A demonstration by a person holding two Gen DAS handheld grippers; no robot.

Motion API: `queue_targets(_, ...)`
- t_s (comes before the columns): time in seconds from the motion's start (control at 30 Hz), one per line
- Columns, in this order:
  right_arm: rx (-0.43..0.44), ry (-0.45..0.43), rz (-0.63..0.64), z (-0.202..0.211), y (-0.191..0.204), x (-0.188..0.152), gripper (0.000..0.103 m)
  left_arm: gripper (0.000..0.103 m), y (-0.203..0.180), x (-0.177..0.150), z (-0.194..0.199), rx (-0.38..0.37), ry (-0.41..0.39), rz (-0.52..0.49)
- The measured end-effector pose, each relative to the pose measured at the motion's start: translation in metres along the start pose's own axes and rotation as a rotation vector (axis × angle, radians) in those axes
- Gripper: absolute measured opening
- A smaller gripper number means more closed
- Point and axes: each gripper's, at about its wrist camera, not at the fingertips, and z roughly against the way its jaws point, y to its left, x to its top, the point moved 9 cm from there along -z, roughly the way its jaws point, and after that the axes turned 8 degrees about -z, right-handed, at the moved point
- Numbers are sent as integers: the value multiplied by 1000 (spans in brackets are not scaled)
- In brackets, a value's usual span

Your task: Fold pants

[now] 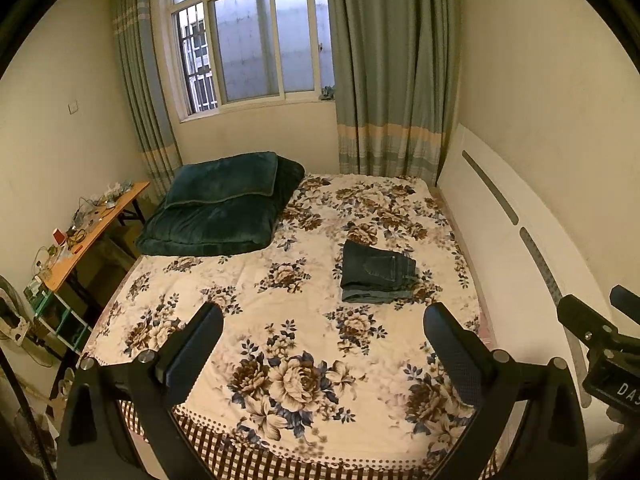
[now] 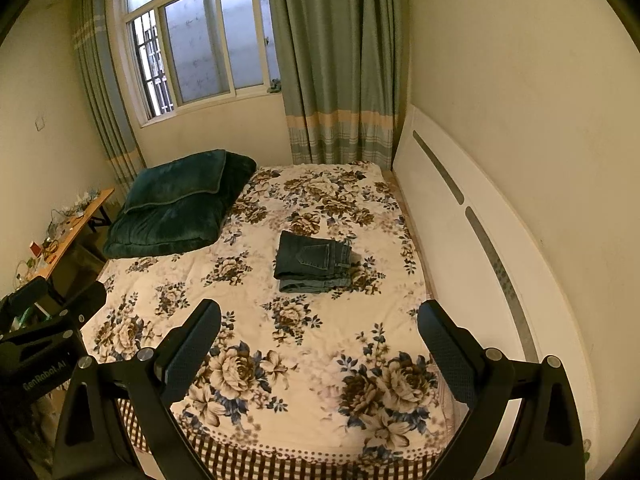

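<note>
A pair of dark blue jeans (image 1: 376,273) lies folded into a compact stack on the floral bedspread (image 1: 280,320), right of the bed's middle; it also shows in the right wrist view (image 2: 314,263). My left gripper (image 1: 323,312) is open and empty, held above the near end of the bed, well short of the jeans. My right gripper (image 2: 319,309) is open and empty too, at about the same height and distance. Part of the right gripper's body shows at the right edge of the left wrist view (image 1: 604,344).
A folded dark green quilt with a pillow (image 1: 220,208) sits at the bed's far left. A white headboard (image 1: 500,232) runs along the right wall. A cluttered wooden side table (image 1: 88,232) stands left of the bed. Window and curtains (image 1: 392,80) are behind.
</note>
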Motion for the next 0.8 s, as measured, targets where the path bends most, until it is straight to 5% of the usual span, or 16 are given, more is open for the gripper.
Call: queue_targets(0.8, -16, -16, -19, 6, 7, 2, 101, 103, 0, 10, 3, -1, -10, -17)
